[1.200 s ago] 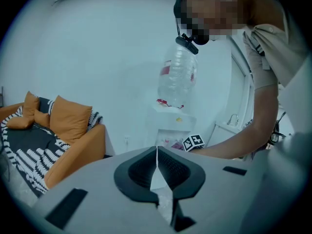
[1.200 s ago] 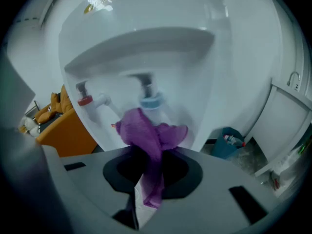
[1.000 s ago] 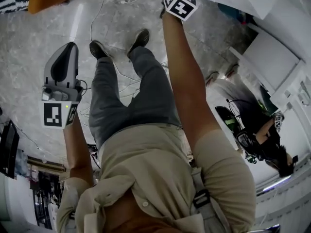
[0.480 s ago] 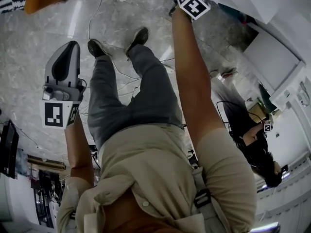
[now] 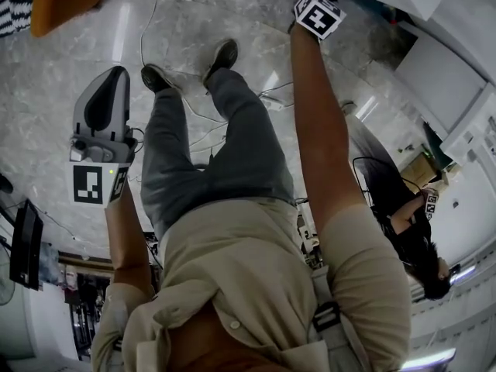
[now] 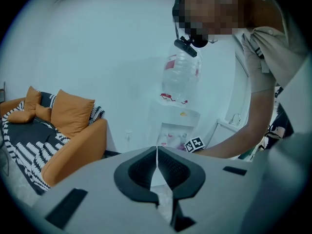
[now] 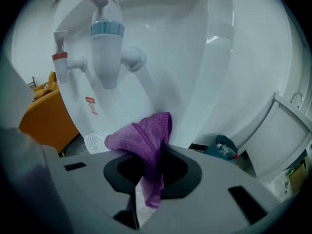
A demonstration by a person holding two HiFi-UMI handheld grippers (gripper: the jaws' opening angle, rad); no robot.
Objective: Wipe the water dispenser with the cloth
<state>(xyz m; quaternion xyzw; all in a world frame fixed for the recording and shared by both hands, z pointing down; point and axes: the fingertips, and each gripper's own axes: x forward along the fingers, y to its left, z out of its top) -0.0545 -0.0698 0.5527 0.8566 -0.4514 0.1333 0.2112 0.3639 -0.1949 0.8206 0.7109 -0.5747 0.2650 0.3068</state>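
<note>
The red sticker [image 7: 90, 106] on the dispenser [image 7: 165, 57] is too small to read. The right gripper [image 7: 155, 140], its arm stretched forward, pinches the purple cloth [image 7: 144, 135] close to the white front, below the blue tap [image 7: 106, 43]. The left gripper [image 6: 157, 152], jaws together on nothing, is held out at the side on a bent arm.

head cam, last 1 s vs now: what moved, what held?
The right gripper swung to the right in the head view, with the purple cloth clamped in its jaws, close to the water dispenser. No grasp or release shows. The left gripper stayed at the person's side, jaws together and empty; the person's feet did not move.
</note>
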